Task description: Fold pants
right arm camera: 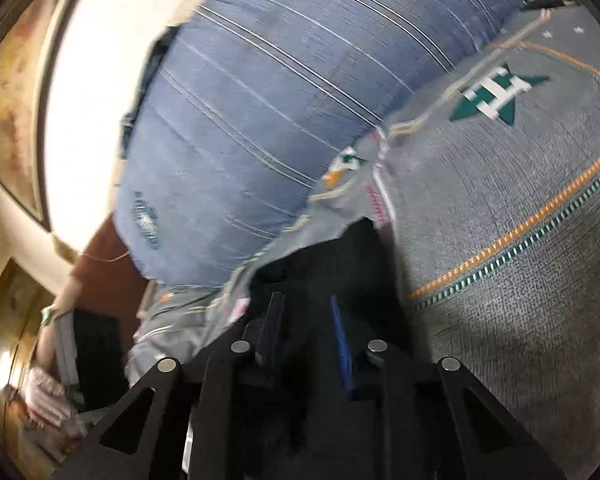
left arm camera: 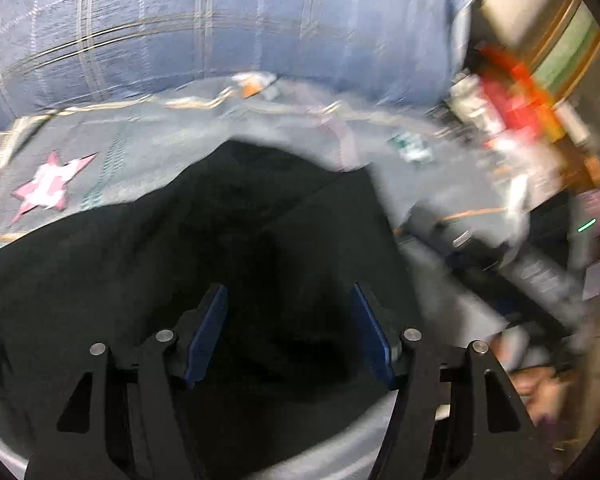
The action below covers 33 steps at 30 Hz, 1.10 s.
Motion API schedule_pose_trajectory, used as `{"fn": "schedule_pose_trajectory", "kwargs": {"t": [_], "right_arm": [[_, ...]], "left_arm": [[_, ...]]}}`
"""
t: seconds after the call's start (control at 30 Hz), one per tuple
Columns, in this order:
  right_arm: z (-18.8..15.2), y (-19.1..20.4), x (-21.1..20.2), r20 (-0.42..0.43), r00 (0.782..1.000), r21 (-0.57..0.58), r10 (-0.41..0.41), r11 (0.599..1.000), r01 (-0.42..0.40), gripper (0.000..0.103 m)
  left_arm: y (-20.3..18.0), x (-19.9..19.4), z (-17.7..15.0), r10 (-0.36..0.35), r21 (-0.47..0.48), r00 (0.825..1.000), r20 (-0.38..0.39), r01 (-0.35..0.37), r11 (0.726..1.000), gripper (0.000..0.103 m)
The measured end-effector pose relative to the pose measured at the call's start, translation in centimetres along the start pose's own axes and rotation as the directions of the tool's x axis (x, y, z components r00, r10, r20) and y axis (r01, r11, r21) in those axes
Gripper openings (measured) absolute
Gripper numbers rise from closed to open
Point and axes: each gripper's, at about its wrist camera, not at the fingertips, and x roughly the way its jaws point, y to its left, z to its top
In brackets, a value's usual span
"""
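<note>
The black pants (left arm camera: 236, 232) lie spread on a grey patterned bedspread (left arm camera: 148, 136). My left gripper (left arm camera: 288, 296) hangs over the middle of the dark cloth, its blue-padded jaws wide apart with nothing between them. In the right wrist view, my right gripper (right arm camera: 306, 308) has its jaws narrowly apart, with black pants cloth (right arm camera: 340, 256) lying between and under the fingers near the pants' edge. Whether the cloth is pinched is not clear. The view is blurred.
A large blue striped pillow (left arm camera: 228, 24) lies at the head of the bed, also in the right wrist view (right arm camera: 260, 128). A cluttered bedside area with red items (left arm camera: 512, 96) is at the right. The bedspread (right arm camera: 500, 208) extends right; a wooden frame (right arm camera: 12, 120) stands left.
</note>
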Motion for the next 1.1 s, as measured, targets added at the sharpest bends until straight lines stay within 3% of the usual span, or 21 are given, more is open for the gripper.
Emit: {"fn": "schedule_pose_trajectory", "kwargs": {"t": [0.07,0.17,0.23,0.27,0.4,0.53,0.67,0.7,0.77,0.87,0.97,1.0,1.1], "right_arm": [[0.4,0.4,1.0,0.003,1.0,-0.027,-0.027,0.999,0.027,0.022],[0.8,1.2,2.9,0.003,0.998,-0.068,-0.068,0.995,0.068,0.024],[0.9,0.7,4.7,-0.046,0.991,-0.054,-0.129,0.99,0.127,0.026],[0.8,0.3,5.8,-0.084,0.984,-0.041,-0.155,0.988,0.152,0.022],[0.8,0.9,5.4,-0.061,0.987,-0.05,-0.15,0.988,0.147,0.026],[-0.2,3.4,3.9,-0.088,0.993,-0.164,-0.074,0.985,0.059,0.026],[-3.0,5.9,3.8,-0.159,0.986,-0.321,-0.051,0.947,-0.002,0.026],[-3.5,6.1,4.2,-0.18,0.981,-0.341,-0.066,0.94,0.0,0.026],[-5.1,6.2,6.4,-0.238,0.958,-0.397,-0.163,0.916,0.057,0.026],[-5.4,7.6,6.4,-0.186,0.962,-0.463,-0.198,0.881,0.092,0.028],[-5.4,8.6,5.5,-0.127,0.982,-0.457,-0.137,0.887,0.065,0.03],[-5.5,8.9,5.6,-0.121,0.984,-0.467,-0.133,0.882,0.062,0.038],[-6.9,9.9,7.8,-0.135,0.963,-0.54,-0.235,0.832,0.127,0.046]], "left_arm": [[0.4,1.4,-0.7,0.073,0.003,0.996,-0.048,-0.073,0.997,0.063],[0.7,1.2,-1.5,0.079,0.034,0.997,-0.013,-0.078,0.996,0.063],[0.8,1.1,-1.5,0.083,0.037,0.996,-0.02,-0.082,0.996,0.063],[0.9,1.0,-1.4,0.076,0.022,0.997,-0.025,-0.075,0.997,0.063],[2.1,-0.8,-2.4,0.049,-0.02,0.999,-0.011,-0.049,0.999,0.063],[4.8,-4.2,-5.0,0.094,-0.071,0.994,0.061,-0.09,0.993,0.063],[8.4,-6.9,-7.7,0.21,-0.133,0.97,0.12,-0.194,0.972,0.063],[9.6,-7.5,-8.6,0.266,-0.16,0.957,0.12,-0.245,0.956,0.063],[11.3,-7.8,-9.7,0.304,-0.202,0.946,0.111,-0.278,0.939,0.063],[12.6,-7.5,-10.6,0.346,-0.232,0.936,0.072,-0.322,0.918,0.066],[13.2,-7.3,-11.1,0.337,-0.251,0.939,0.07,-0.311,0.917,0.071],[13.1,-7.1,-11.0,0.34,-0.242,0.938,0.071,-0.315,0.918,0.071],[13.5,-7.1,-11.4,0.352,-0.238,0.934,0.056,-0.33,0.913,0.075]]}}
